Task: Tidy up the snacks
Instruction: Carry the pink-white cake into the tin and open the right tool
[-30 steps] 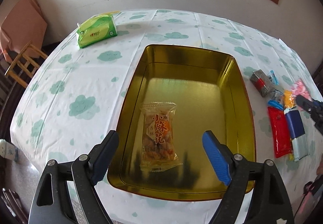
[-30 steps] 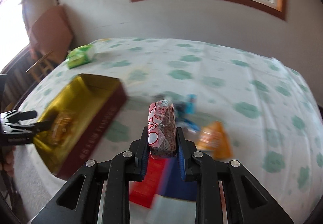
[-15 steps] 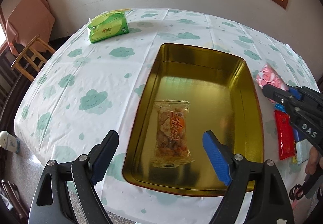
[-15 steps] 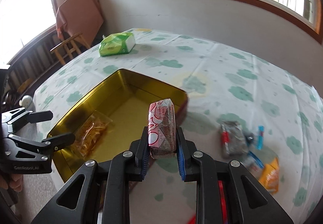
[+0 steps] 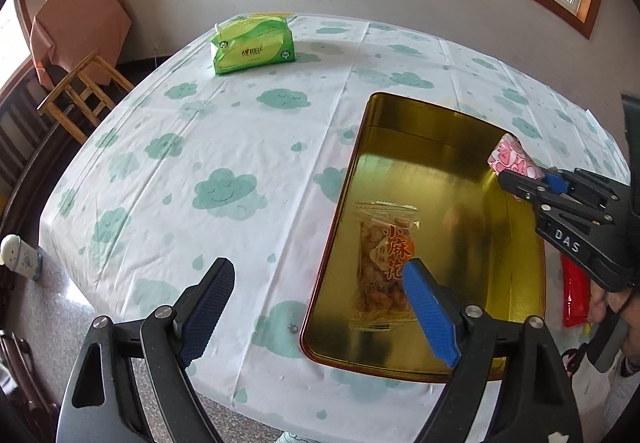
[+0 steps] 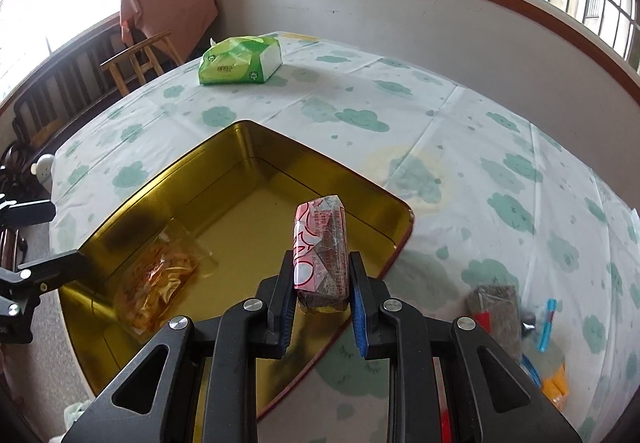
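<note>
While crinkly, pink snack pack (image 6: 320,255) block-shaped

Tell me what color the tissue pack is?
Bright green tissue pack, with one white end; clearest in the right wrist view.

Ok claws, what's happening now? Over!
Right claw shut on pink snack, over gold tin. Left claw open, empty. One snack bag in tin. Nothing blocking.

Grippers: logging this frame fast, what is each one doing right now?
Left gripper: open, holding nothing.
Right gripper: shut on the pink snack pack, over the gold tin.
</note>
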Tool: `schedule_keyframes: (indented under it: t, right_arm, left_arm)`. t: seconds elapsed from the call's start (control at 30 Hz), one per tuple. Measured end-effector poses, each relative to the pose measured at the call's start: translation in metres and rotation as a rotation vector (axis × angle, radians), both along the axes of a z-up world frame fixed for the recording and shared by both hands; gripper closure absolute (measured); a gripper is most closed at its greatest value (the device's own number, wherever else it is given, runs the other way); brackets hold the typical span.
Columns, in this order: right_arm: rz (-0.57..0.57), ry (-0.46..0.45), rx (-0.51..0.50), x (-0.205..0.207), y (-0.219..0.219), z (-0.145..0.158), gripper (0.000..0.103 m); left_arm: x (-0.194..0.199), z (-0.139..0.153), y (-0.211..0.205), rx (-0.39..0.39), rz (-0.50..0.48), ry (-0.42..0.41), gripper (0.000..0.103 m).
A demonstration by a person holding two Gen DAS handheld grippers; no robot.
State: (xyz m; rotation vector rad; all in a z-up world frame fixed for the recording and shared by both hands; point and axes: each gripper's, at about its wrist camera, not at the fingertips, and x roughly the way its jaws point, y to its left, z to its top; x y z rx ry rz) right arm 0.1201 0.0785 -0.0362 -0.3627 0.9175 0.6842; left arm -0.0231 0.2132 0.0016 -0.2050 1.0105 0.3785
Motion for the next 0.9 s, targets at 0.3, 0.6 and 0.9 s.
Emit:
schedule_keyframes:
  t: [0.3,0.6,0.9]
  right_arm:
    - [0.007,0.007,-0.025,0.005,0.012,-0.013,0.078]
    - [0.003,0.007,-0.025,0.007,0.016,-0.017,0.077]
    - [-0.029,0.004,0.025,-0.004,-0.006,0.004,0.077]
  left_arm:
    - [0.001,-0.006,0.003,-0.012,0.006,0.019,0.019]
    - [0.000,-0.009,0.003,-0.020,0.002,0.025,0.019]
    - [0.002,-0.005,-0.007,-0.026,-0.012,0.013,0.019]
